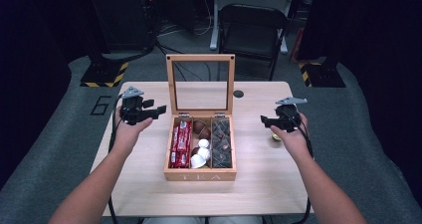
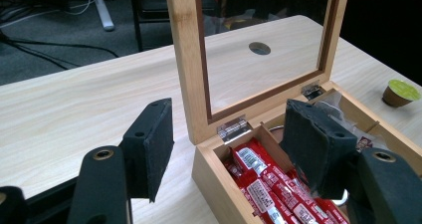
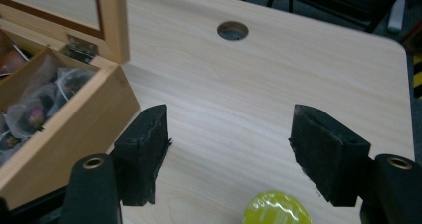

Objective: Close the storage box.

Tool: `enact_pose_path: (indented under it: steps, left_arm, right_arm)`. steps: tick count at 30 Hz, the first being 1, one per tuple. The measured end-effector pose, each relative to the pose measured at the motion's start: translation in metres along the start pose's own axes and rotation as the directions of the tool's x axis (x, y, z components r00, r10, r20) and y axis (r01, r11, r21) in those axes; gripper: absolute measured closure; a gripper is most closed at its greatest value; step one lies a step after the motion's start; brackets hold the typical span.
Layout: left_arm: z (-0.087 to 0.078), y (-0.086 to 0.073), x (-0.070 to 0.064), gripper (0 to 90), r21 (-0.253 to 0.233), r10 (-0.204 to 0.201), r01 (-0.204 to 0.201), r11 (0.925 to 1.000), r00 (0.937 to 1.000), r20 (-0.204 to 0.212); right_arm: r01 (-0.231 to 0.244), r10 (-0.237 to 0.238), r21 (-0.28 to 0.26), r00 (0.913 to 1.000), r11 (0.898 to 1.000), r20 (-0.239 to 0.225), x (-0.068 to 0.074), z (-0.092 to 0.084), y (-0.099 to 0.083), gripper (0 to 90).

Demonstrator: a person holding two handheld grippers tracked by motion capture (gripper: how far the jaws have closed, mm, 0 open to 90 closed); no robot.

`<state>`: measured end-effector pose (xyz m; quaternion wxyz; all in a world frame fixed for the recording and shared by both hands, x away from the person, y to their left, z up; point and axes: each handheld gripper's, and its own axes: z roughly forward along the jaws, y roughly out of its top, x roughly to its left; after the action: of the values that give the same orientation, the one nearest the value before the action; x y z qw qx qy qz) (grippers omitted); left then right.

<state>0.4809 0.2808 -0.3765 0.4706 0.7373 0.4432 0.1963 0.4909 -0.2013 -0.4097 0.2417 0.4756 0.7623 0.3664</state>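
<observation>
A wooden tea box (image 1: 200, 174) stands open at the table's middle, its glass lid (image 1: 200, 82) upright. Its compartments hold red packets (image 1: 181, 143), brown and white capsules (image 1: 201, 147) and clear tea sachets (image 1: 221, 142). My left gripper (image 1: 160, 109) hovers left of the box, open and holding nothing; in its own view (image 2: 231, 149) the jaws frame the box's back left corner and the red packets (image 2: 263, 189) from a distance. My right gripper (image 1: 263, 120) is raised right of the box, open and empty (image 3: 236, 152). A green-topped capsule (image 3: 273, 209) sits on the table below it.
The light wood table (image 1: 259, 189) has a round cable hole (image 1: 238, 93) behind the box. The green capsule (image 1: 275, 137) lies by the person's right hand (image 1: 293, 139). A folding chair (image 1: 251, 30) stands beyond the far edge.
</observation>
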Motion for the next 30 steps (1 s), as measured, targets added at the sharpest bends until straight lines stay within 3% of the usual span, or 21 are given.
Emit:
enact_pose_path:
  steps: [11, 30]
  left_arm:
    - [0.008, 0.005, -0.006, 36.9, 0.003, 0.009, -0.010, 0.9999, 0.9999, 0.008]
    - [0.018, 0.012, -0.015, 36.8, 0.017, 0.034, -0.034, 0.9993, 0.9990, 0.031]
  right_arm:
    - [0.046, -0.049, -0.052, 0.9972, 0.998, -0.056, 0.022, -0.005, 0.046, 31.1]
    - [0.098, -0.106, -0.067, 0.9867, 0.993, -0.124, 0.055, 0.019, 0.084, 31.4]
